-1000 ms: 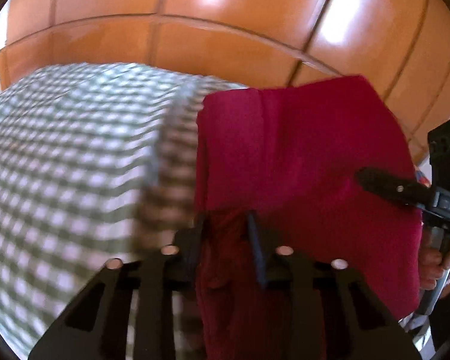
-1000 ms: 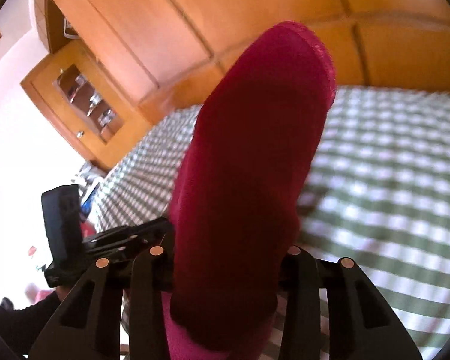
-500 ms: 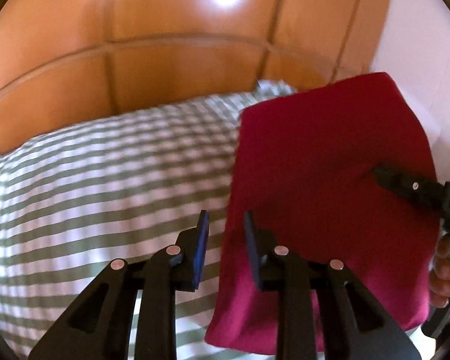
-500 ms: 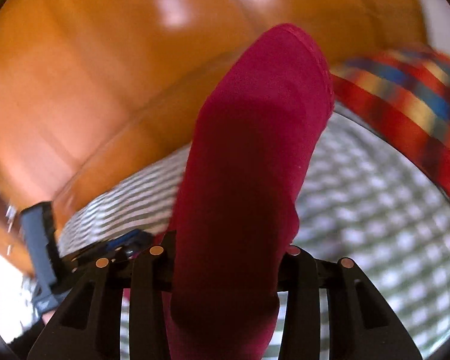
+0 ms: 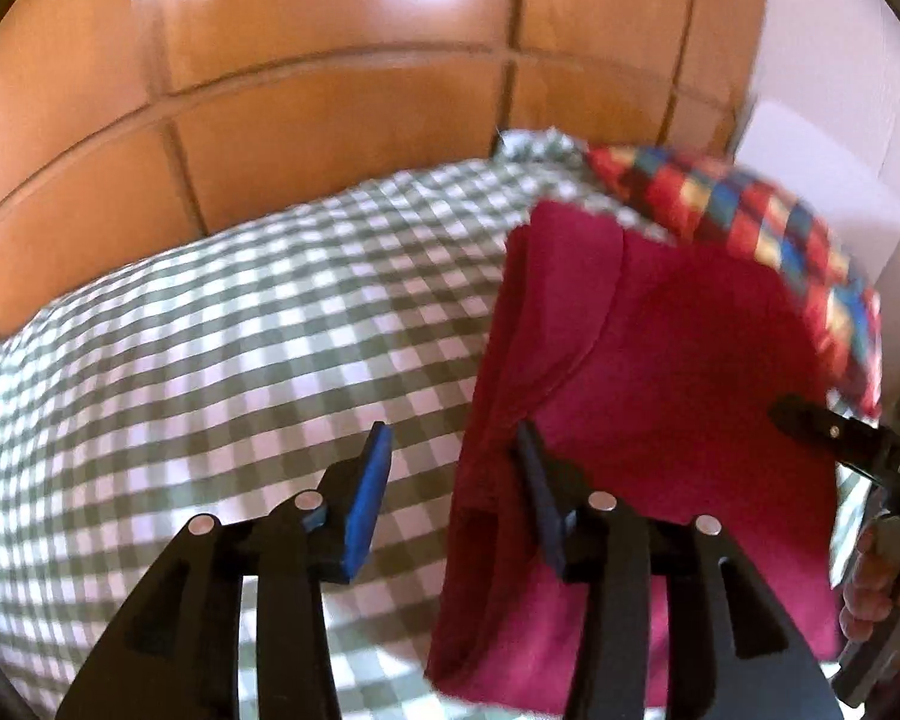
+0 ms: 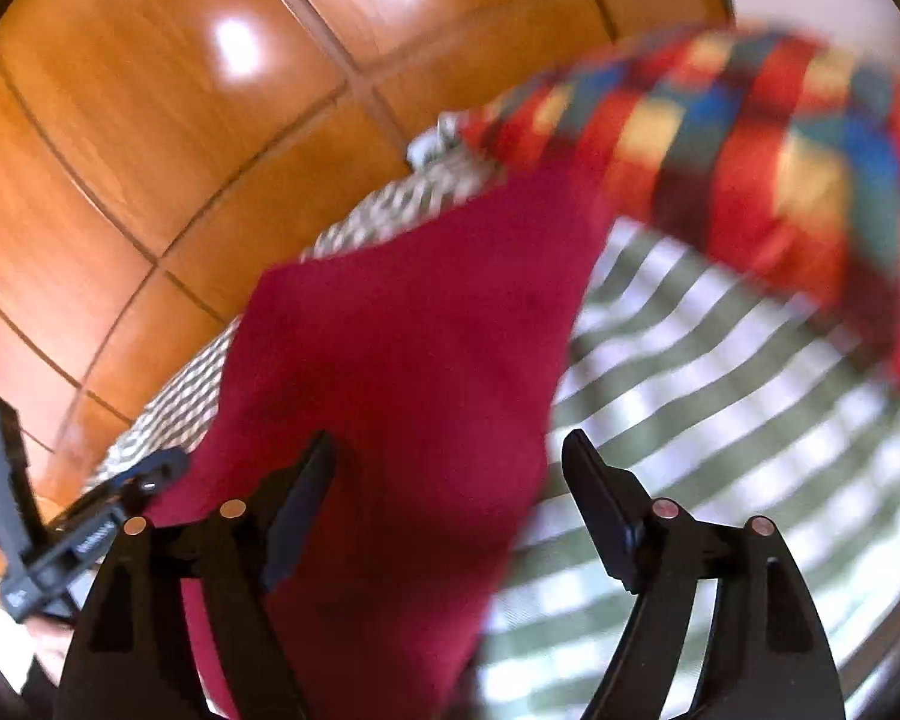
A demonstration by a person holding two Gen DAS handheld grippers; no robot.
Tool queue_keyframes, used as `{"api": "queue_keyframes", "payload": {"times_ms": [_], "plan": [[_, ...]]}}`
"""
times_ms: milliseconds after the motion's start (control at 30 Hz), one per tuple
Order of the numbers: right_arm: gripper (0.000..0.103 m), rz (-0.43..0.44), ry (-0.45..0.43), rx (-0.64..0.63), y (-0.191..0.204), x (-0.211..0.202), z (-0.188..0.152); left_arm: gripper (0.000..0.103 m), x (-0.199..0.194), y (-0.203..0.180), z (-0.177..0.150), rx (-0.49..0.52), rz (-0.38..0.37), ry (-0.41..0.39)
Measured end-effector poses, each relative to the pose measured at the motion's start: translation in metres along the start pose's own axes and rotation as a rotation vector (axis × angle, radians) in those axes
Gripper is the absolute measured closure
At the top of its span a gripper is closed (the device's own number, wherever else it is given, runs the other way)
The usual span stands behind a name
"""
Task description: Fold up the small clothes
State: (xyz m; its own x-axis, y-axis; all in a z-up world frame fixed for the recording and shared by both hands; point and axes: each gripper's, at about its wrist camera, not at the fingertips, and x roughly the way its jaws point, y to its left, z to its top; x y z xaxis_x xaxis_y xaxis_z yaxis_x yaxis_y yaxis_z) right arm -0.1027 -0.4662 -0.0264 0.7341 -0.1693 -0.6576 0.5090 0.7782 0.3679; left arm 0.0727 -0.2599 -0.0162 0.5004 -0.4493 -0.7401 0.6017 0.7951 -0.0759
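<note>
1. A folded crimson knit garment [image 5: 660,396] settles on the green-and-white checked bed cover [image 5: 210,372], near the multicoloured plaid cushion [image 5: 750,222] at the far corner.
2. A second ago it hung pinched in both tools; now neither holds it, and the cloth lies flat.
3. The right gripper [image 6: 450,468] stands with jaws wide, the crimson fabric loose between them rather than clamped.
4. The left gripper [image 5: 450,450] has jaws apart too, one blue-padded finger [image 5: 366,492] over bare cover, the other at the garment's edge.
5. The release suggests this fold is finished and the piece is being set aside.
6. Glossy orange wooden panelling [image 5: 330,60] backs the bed.
</note>
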Motion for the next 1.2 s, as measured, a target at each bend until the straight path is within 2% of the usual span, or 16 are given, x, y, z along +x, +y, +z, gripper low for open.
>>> {"api": "queue_keyframes", "payload": {"times_ms": [167, 233, 300, 333, 367, 400, 433, 500, 667, 767, 967, 1100, 1167, 1200], "plan": [[0.027, 0.008, -0.081, -0.161, 0.035, -0.044, -0.008, 0.06, -0.025, 0.0, -0.014, -0.028, -0.009, -0.067], [0.032, 0.021, -0.07, -0.246, 0.059, -0.042, -0.022, 0.06, -0.024, -0.009, -0.02, 0.012, 0.004, -0.066], [0.04, 0.027, -0.011, -0.305, 0.071, -0.026, -0.038, 0.06, -0.012, -0.015, -0.024, 0.042, 0.036, -0.019], [0.04, -0.022, 0.046, -0.337, 0.078, -0.005, -0.051, 0.06, 0.0, -0.016, -0.026, 0.051, 0.053, 0.027], [0.04, -0.07, 0.064, -0.359, 0.083, 0.011, -0.056, 0.059, 0.011, -0.015, -0.027, 0.055, 0.064, 0.056], [0.04, -0.131, 0.062, -0.389, 0.085, 0.026, -0.065, 0.056, 0.022, -0.014, -0.029, 0.061, 0.08, 0.071], [0.04, -0.155, 0.039, -0.401, 0.087, 0.031, -0.069, 0.049, 0.026, -0.013, -0.029, 0.059, 0.094, 0.064], [0.038, -0.189, 0.037, -0.405, 0.093, 0.033, -0.067, 0.049, 0.024, -0.01, -0.027, 0.04, 0.09, 0.068], [0.037, -0.187, 0.029, -0.415, 0.092, 0.025, -0.066, 0.049, 0.0, 0.001, -0.03, -0.019, 0.07, 0.029], [0.031, -0.202, 0.02, -0.44, 0.098, 0.012, -0.069, 0.044, -0.016, 0.005, -0.036, -0.043, 0.086, -0.004], [0.031, -0.139, -0.018, -0.404, 0.107, -0.023, -0.068, 0.042, -0.04, 0.005, -0.043, -0.04, 0.104, -0.057], [0.031, -0.15, -0.001, -0.354, 0.107, -0.027, -0.073, 0.041, -0.054, 0.006, -0.05, -0.064, 0.102, -0.087], [0.03, -0.184, 0.004, -0.317, 0.106, -0.026, -0.076, 0.035, -0.06, 0.008, -0.054, -0.077, 0.108, -0.103], [0.024, -0.202, 0.004, -0.286, 0.104, -0.025, -0.078, 0.034, -0.063, 0.01, -0.057, -0.084, 0.11, -0.108]]}}
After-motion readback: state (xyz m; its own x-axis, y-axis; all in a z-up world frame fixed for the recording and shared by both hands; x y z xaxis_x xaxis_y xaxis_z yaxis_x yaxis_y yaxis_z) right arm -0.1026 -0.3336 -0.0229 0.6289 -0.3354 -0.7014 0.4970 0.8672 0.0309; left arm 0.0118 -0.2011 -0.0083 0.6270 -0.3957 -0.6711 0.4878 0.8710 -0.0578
